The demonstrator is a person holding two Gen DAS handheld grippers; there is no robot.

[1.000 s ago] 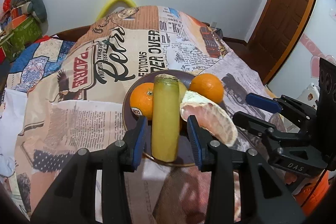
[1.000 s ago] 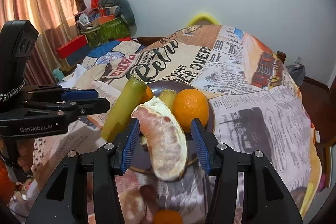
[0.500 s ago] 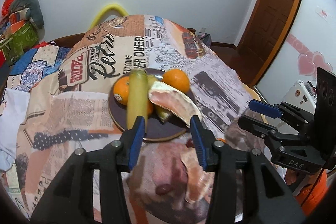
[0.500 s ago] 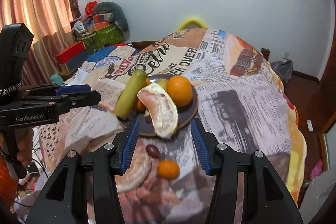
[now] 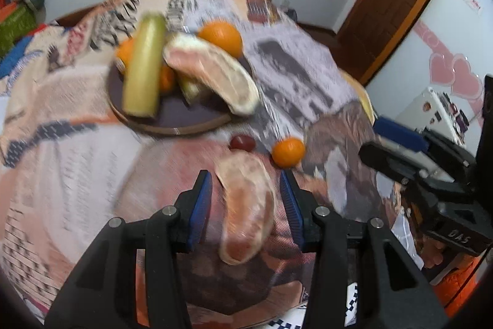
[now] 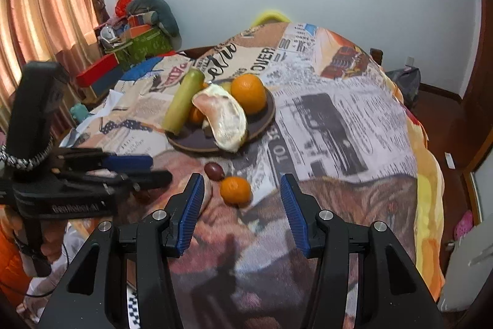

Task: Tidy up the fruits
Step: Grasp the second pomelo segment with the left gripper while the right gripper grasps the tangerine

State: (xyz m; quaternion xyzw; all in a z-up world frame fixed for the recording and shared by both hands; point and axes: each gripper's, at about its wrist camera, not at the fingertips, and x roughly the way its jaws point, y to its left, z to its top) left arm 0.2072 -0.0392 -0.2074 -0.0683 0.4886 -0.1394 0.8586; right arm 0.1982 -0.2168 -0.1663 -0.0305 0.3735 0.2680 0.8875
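We see the left hand-held gripper (image 5: 246, 199) spread apart around a loose pomelo wedge (image 5: 246, 205) on the table (image 6: 339, 128), not clamped. The right hand-held gripper (image 6: 242, 210) hangs apart, empty, behind a mandarin (image 6: 235, 190) and a plum (image 6: 214, 170). Plate (image 6: 265, 125) beyond holds oranges, a second wedge, a green cylinder.

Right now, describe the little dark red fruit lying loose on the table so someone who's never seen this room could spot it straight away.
Start at the round dark brown plate piled with fruit on the newspaper-print tablecloth. Just off its near rim, on the cloth, lies the small dark red oval fruit. Beside it sit a small orange tangerine and a pale pink peeled pomelo segment; it alone is glossy, maroon and smallest.
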